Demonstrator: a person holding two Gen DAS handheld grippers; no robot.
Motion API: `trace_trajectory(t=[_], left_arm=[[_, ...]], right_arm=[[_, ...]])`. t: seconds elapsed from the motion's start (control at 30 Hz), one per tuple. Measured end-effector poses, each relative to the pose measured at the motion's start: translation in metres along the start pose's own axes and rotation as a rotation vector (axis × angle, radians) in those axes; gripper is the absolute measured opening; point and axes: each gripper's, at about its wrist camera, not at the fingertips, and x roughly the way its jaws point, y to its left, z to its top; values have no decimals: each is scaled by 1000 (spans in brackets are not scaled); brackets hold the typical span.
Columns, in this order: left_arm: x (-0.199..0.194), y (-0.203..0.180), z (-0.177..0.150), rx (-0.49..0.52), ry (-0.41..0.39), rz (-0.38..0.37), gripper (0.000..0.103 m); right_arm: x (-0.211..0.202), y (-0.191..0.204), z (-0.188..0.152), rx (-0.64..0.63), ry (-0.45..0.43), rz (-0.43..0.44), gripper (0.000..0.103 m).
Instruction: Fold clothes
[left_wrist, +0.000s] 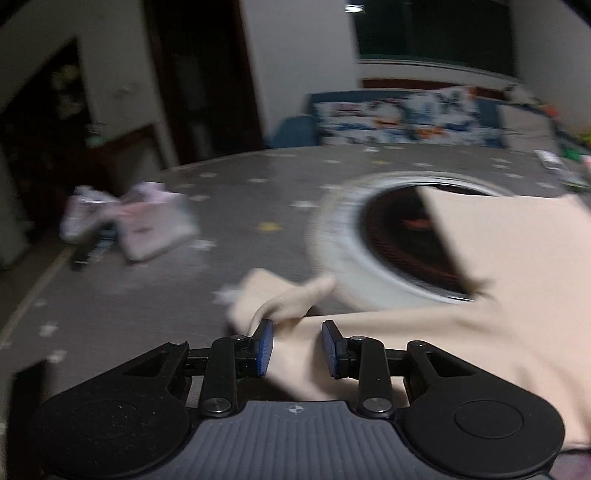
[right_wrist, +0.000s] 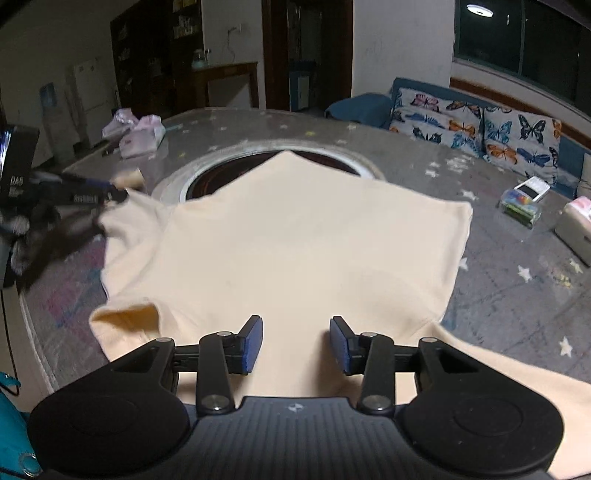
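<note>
On the grey star-patterned round table (right_wrist: 498, 295), a cream cotton T-shirt (right_wrist: 295, 236) lies spread over the table's central round opening (left_wrist: 399, 236), beneath the right gripper (right_wrist: 296, 343) and left gripper (left_wrist: 297, 347), each with fingers apart, gripping nothing.

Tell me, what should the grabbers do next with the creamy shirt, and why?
Probably bring the left gripper in to pinch the loose sleeve. The shirt lies mostly flat on the table, one corner over the round hole. Both sets of jaws stand apart with cloth between them, and the right gripper pinches nothing, so a new grab likely comes first.
</note>
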Motion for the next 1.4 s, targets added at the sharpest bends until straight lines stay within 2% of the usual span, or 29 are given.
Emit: trace_trajectory(t=[0.07,0.17,0.37,0.53,0.83,1.0,1.17,1.27,1.4], left_arm=[[4,10,0,-16,-10,84,37],[15,33,-2,-81,24,144,38],[10,56,0,-154,12,137,38],[20,52,-1,-108,19,135,38],[32,50,3,-60,6,155,39],[35,51,5,-41,2,174,40],[36,54,8,-50,9,191,40],[26,52,12,-74,2,179,38],[-4,30,20,-75,-55,49,38]], right_arm=[[3,0,-2,3,16,-2,42],[2,0,-3,4,23,-5,43],[0,4,3,-15,32,0,44],[-4,14,16,-46,7,39,44],[4,50,33,-115,-23,182,44],[8,73,26,-173,21,291,44],[7,86,14,-218,72,344,47],[4,86,12,-220,72,352,47],[-5,81,16,-203,44,362,47]])
